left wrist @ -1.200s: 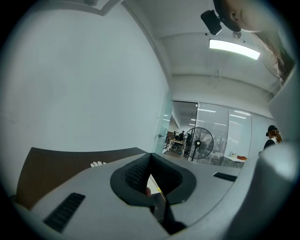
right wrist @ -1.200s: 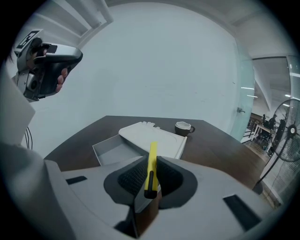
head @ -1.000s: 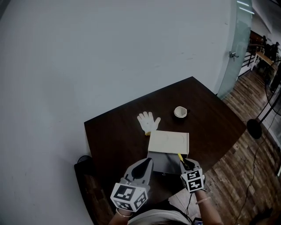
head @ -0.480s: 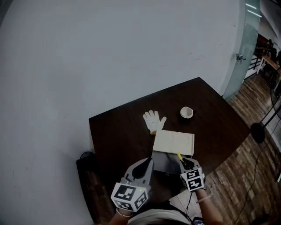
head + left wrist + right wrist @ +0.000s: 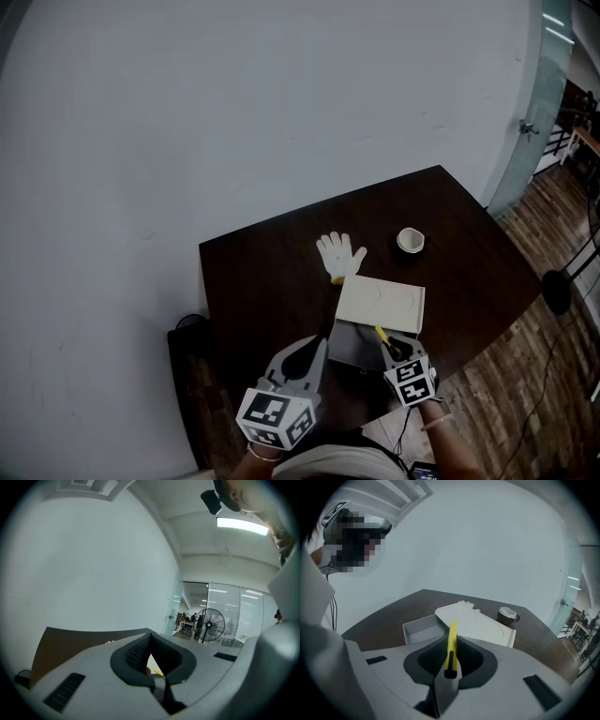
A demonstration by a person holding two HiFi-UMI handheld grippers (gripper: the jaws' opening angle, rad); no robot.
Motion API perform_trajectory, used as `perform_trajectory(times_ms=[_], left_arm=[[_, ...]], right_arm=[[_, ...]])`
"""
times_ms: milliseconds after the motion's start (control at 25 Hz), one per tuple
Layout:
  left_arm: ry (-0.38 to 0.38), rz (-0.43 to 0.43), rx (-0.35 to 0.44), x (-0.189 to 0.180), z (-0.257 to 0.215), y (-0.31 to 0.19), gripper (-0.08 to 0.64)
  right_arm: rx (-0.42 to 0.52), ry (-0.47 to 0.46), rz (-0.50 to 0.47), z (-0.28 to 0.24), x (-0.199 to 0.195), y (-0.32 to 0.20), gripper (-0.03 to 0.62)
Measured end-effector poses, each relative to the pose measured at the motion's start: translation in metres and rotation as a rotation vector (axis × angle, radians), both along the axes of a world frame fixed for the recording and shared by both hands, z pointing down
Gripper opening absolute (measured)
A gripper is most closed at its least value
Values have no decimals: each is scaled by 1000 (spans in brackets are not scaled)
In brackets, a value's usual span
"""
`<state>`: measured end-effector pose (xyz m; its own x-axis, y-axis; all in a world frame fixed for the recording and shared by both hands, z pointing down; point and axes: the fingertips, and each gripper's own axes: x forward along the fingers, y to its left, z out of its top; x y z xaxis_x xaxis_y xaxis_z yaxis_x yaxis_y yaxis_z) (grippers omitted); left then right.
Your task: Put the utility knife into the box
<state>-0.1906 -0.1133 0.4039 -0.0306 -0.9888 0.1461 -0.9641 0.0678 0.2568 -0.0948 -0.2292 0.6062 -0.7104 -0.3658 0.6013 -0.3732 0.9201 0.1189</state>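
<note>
The yellow utility knife [image 5: 452, 639] sticks forward out of my right gripper [image 5: 449, 665], which is shut on it. In the head view the knife [image 5: 381, 334] hangs over the near right corner of the open grey-white box [image 5: 354, 345], with the right gripper [image 5: 392, 351] just behind it. The box [image 5: 421, 631] lies low ahead in the right gripper view, and its white lid [image 5: 477, 626] leans against its far side. My left gripper [image 5: 312, 347] hovers at the box's near left edge, jaws together with nothing between them [image 5: 149, 642].
A white work glove [image 5: 339, 255] lies beyond the lid [image 5: 381, 303] on the dark wooden table [image 5: 253, 291]. A small cup [image 5: 410, 241] stands to the right of the glove. A black object [image 5: 187, 328] sits off the table's left edge. The wood floor lies to the right.
The head camera has turned, so the table and everything on it sit further right in the view. Both grippers stay by the box's near edge, the knife still held.
</note>
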Motion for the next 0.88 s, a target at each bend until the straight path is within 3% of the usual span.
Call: perform_trajectory(times_ms=[880], left_arm=[[7, -52, -18, -7, 7, 5, 17]], right_arm=[[46, 183, -229, 40, -32, -1, 64]])
